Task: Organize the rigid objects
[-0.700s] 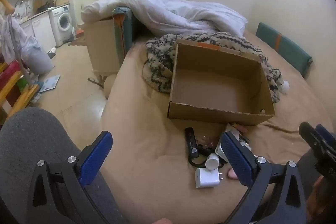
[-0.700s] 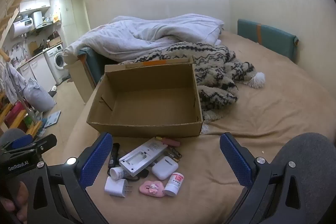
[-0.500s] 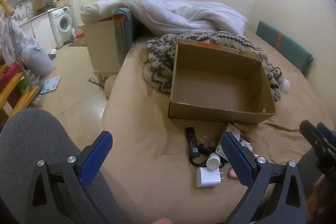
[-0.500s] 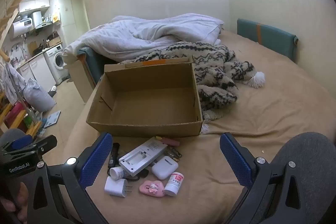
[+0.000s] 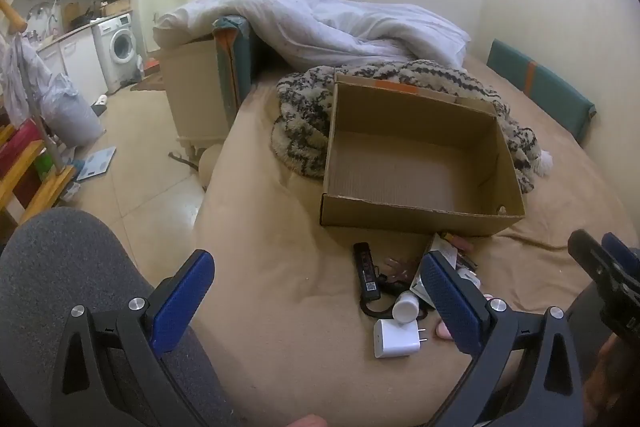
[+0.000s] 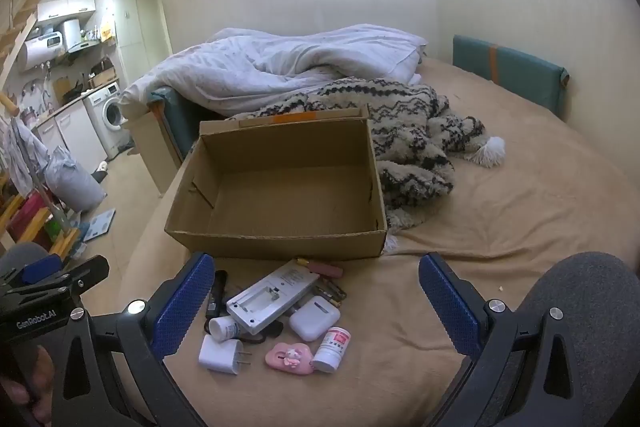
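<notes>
Just in front of the empty cardboard box [image 6: 280, 187] on the bed [image 6: 520, 227], a small heap of hard oddments lies against its near wall. The left hand-held gripper [image 5: 316, 303] and the right hand-held gripper [image 6: 316, 303] both hang above the heap with jaws spread wide and nothing between them. The white remote [image 6: 276, 295] looks light and stiff; I'd take it across its narrow width, near the middle. Beside it, on the side away from the box, the earbud case [image 6: 314, 317] is smooth and rounded, likely slippery, so a square pinch on its flat faces seems best. The small pill bottle [image 6: 332, 343], lying on its side, could roll; grip across its body. The white charger plug [image 6: 218, 349] is blocky and easy, the pink charm [image 6: 290, 357] flat and low.
</notes>
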Demonstrator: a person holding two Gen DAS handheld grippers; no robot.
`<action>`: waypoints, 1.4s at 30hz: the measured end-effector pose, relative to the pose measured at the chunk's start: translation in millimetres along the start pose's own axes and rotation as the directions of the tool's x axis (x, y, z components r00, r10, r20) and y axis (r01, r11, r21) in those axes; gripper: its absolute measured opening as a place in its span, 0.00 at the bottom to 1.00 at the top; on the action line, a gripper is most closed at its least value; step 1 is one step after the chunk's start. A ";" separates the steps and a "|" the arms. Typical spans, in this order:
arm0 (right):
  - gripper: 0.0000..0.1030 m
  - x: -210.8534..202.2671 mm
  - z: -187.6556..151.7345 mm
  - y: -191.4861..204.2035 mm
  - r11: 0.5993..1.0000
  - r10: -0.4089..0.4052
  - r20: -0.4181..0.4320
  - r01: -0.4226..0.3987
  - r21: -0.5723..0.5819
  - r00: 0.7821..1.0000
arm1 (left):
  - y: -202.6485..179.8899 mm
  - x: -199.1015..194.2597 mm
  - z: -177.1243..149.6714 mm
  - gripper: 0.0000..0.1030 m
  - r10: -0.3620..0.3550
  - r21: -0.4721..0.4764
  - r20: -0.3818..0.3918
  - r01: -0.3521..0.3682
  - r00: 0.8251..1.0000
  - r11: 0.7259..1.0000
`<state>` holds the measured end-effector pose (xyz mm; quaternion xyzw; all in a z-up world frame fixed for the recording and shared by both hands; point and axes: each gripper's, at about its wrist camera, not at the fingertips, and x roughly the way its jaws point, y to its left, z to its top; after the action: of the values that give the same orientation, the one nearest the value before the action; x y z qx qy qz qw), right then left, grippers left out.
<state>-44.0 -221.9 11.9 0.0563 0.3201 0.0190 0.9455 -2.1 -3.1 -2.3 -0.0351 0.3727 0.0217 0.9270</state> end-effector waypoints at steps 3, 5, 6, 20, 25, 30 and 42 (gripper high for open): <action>1.00 0.1 -3.5 1.4 1.000 0.001 -0.002 -0.001 0.004 1.000 | -2.3 0.9 0.5 1.00 0.002 0.000 0.001 -0.002 1.000 1.000; 1.00 0.5 -3.3 -0.6 1.000 0.001 -0.003 -0.001 0.004 1.000 | -1.9 1.1 0.7 1.00 0.001 -0.001 0.000 -0.001 1.000 1.000; 1.00 0.6 -3.2 -0.7 1.000 0.001 -0.003 -0.001 0.004 1.000 | -2.2 1.1 0.5 1.00 0.002 -0.002 0.000 -0.002 1.000 1.000; 1.00 0.9 -3.4 -2.7 1.000 0.001 -0.003 -0.001 0.005 1.000 | -0.4 -0.5 0.5 1.00 0.003 -0.009 -0.004 -0.003 1.000 1.000; 1.00 1.1 -3.2 -2.5 1.000 0.002 -0.002 -0.001 0.006 1.000 | -0.3 -0.3 0.0 1.00 0.003 -0.010 -0.003 -0.003 1.000 1.000; 1.00 0.8 -3.4 -2.7 1.000 0.001 -0.004 -0.001 0.006 1.000 | 0.2 -1.1 -0.6 1.00 0.002 -0.009 -0.005 -0.002 1.000 1.000; 1.00 1.9 -4.1 -1.9 1.000 -0.001 -0.004 0.001 0.006 1.000 | 0.0 1.3 -4.5 1.00 0.004 0.005 -0.004 -0.004 1.000 1.000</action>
<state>-45.0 -223.3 7.3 0.0589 0.3221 0.0180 0.9447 -4.3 -3.4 -6.4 -0.0321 0.3748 0.0226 0.9263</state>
